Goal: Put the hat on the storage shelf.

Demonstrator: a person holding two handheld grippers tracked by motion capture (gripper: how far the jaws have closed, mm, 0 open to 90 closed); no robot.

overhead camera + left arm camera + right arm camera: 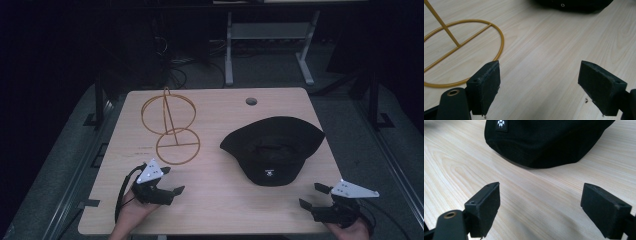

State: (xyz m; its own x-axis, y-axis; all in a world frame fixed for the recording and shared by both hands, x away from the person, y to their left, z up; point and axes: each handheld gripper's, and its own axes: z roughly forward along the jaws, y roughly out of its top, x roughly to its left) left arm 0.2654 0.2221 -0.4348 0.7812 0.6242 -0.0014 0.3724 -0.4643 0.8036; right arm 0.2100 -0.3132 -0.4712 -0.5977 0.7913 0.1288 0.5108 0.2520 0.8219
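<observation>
One black hat [272, 148] seen lying on right half of desk [220, 190], small label with white paw-print mark [501, 123] sewn at near edge; no readable lettering made out. One gold wire stand [170, 125] set on left half, well apart from hat. Two grippers counted: left gripper [171, 181] and right gripper [313, 196] held near front edge, fingers [485, 85] of both spread wide, nothing grasped.

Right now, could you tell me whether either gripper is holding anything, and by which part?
Nothing is held. The left gripper and right gripper are both open over bare table, short of the hat.
</observation>
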